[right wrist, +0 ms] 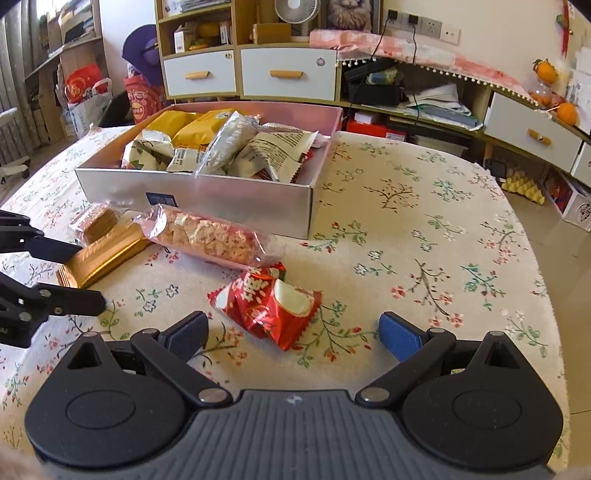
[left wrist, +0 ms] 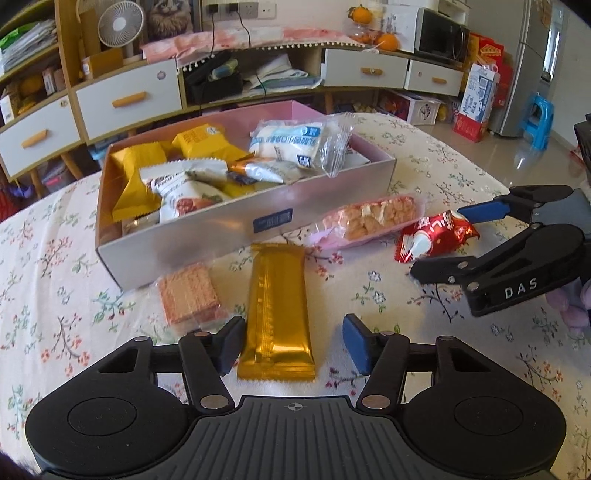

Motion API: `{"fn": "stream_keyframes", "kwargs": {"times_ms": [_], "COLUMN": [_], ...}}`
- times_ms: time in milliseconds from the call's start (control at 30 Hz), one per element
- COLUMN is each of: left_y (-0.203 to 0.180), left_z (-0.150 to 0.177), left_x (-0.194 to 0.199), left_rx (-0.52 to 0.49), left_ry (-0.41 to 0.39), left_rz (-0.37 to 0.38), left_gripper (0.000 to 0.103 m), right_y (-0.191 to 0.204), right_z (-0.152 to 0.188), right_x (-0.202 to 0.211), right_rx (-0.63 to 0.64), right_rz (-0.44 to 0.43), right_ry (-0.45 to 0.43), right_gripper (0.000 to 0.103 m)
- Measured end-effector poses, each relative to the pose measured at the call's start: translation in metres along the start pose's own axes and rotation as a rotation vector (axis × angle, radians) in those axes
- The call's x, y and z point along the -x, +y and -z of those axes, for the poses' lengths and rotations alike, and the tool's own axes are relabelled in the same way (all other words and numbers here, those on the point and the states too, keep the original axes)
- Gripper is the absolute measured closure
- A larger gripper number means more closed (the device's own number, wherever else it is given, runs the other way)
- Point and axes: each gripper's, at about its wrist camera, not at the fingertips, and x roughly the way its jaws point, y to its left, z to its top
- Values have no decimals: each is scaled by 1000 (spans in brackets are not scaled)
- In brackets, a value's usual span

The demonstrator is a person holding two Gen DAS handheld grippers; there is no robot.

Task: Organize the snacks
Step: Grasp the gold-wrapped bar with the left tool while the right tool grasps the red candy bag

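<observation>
We see left gripper wide open, empty, straddling gold wafer pack. Right gripper wide open, empty, red snack packet just ahead. Risk: slick foil slipping, neighbouring cracker pack nudged; crowded box beyond may spill.

Home living/dining rm: floral tablecloth on table, wood shelving w/ white drawers, desk fan, microwave, fridge, oranges, cat pic, wall sockets.
</observation>
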Motion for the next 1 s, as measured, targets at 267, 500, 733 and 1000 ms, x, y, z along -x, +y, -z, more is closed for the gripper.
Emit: {"fn": "stream_keyframes", "kwargs": {"times_ms": [267, 500, 733, 1000], "left_y": [-6, -11, -13, -15], "left_z": [-5, -9, -11, -13], "left_x": [-5, -7, -7, -8], "left_rx": [-20, -15, -10, 2], "left_ry": [-31, -33, -24, -16], "left_rz": [-40, -57, -71, -88], "left_gripper": [54, 64, 67, 65], "right_y": [2, 2, 5, 8], "right_z": [-2, -4, -5, -6], "right_x": [-1, 0, 2, 4], "right_rx": [4, 8, 28, 36], "right_rz": [-18, -26, -38, -43], "right_ry": [-34, -42, -40, -39], "right_gripper": [9, 21, 35, 43]}}
